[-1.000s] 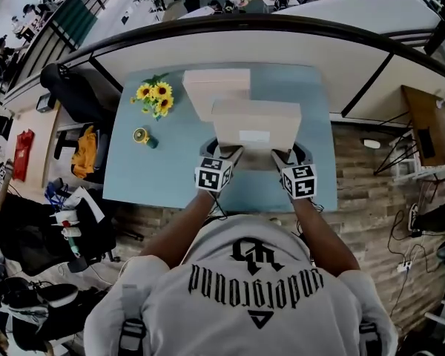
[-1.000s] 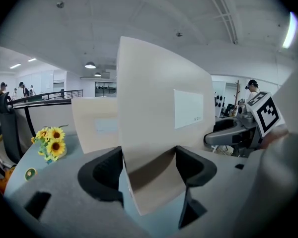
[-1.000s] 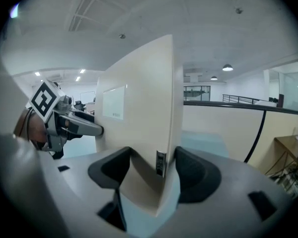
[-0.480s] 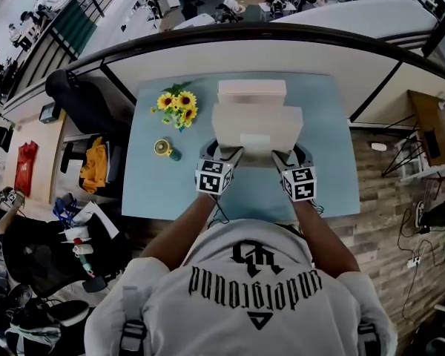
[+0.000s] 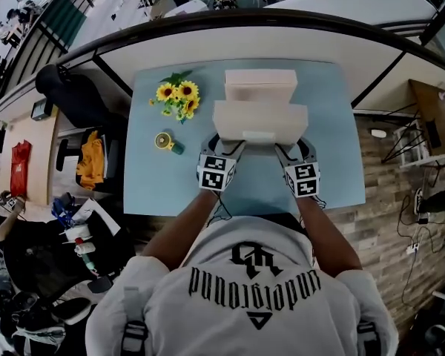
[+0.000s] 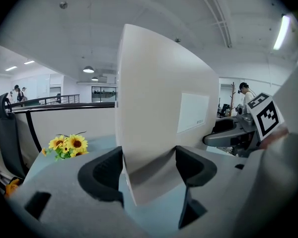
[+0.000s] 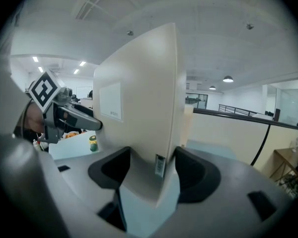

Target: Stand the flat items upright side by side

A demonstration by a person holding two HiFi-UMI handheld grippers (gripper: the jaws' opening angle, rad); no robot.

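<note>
I find both grippers clamped on one flat beige box [image 5: 259, 121]. The left gripper [image 5: 233, 149] has its fingers [image 6: 102, 175] pinching the box's left end, and the right gripper [image 5: 283, 151] has its fingers [image 7: 196, 175] on the right end. The box stands upright on edge over the blue counter [image 5: 163, 188], just before a second beige box [image 5: 259, 85]. Sunflowers [image 5: 176, 95] lie to its left.

front box [image 5: 259, 121]: carried sideways over the surface [image 5: 163, 188]; a second ago it sat offset to the right of the rear box [image 5: 259, 84], now it is squarely in front of it.
sunflowers [image 5: 178, 99]: the gap to the front box has narrowed.
left gripper [image 5: 228, 145], right gripper [image 5: 291, 147]: both shifted across together with the box.
head view: the whole surface now sits further right.
</note>
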